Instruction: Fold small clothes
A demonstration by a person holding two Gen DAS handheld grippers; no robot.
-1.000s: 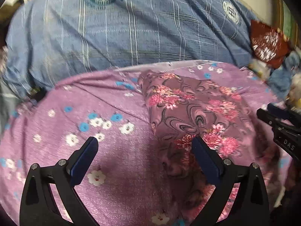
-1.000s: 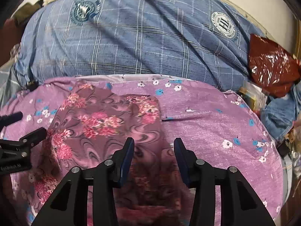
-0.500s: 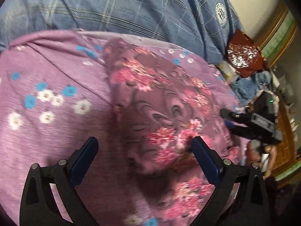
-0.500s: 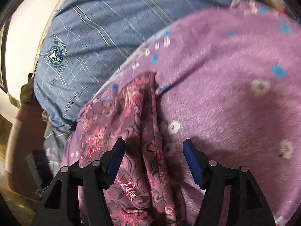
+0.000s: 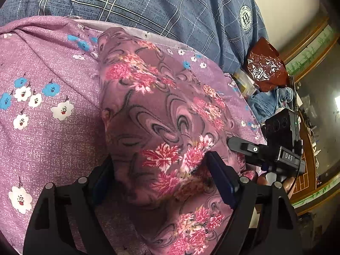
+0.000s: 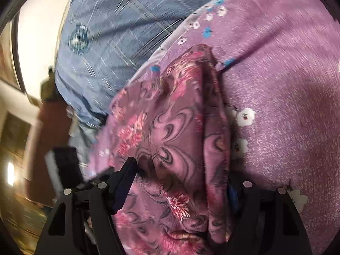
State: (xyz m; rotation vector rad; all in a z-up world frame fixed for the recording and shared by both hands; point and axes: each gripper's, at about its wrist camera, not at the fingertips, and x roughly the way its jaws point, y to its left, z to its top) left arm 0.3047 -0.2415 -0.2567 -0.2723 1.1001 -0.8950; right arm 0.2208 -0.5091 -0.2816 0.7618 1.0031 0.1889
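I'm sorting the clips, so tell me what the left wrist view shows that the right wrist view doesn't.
Only the left wrist view: the red foil bag, the crest on the blue checked cloth, and the right gripper from outside.
Only the right wrist view: a pale wall.
Both: the floral garment on the purple sheet.

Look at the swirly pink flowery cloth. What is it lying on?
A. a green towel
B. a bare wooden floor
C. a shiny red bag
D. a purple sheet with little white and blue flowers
D: the swirly floral cloth lies on the purple sheet dotted with small white and blue flowers, which spreads out on both sides of it; the shiny red bag sits apart, farther back.
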